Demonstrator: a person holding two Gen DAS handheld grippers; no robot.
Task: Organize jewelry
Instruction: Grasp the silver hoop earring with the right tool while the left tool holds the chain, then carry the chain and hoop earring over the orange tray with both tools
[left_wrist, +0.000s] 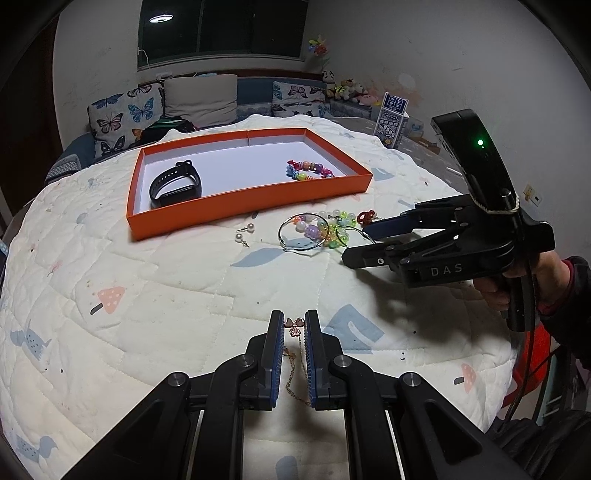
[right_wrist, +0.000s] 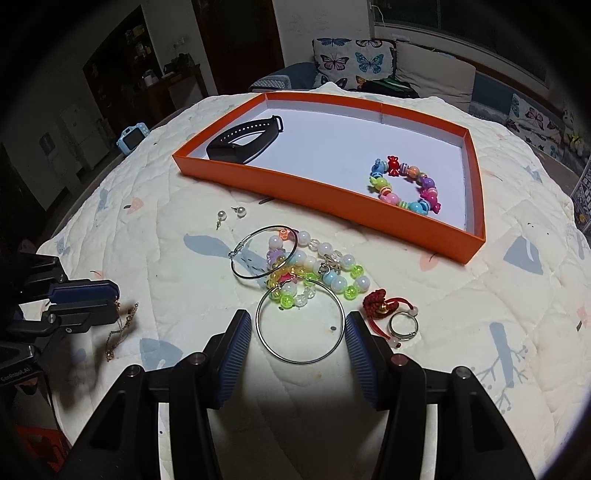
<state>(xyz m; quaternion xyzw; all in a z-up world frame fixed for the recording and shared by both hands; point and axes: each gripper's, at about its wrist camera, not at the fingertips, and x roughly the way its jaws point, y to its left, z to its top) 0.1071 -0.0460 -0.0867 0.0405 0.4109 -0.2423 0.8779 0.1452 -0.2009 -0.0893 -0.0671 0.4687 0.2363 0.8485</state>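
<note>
So only the watch (right_wrist: 245, 142) and candy bracelet (right_wrist: 404, 184) lie in the orange tray (right_wrist: 325, 192), while the left gripper (left_wrist: 294, 328) is narrowed on the gold necklace (left_wrist: 294, 326) and the right gripper (right_wrist: 299, 332), jaws wide, straddles a hoop (right_wrist: 300, 320) (beads, ring, studs wait from 10 to 2 o'clock).

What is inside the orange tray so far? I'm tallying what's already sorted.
Inside the orange tray lie a black fitness band at one end and a colourful candy-bead bracelet at the other. Its near wall hides a floor strip.
</note>
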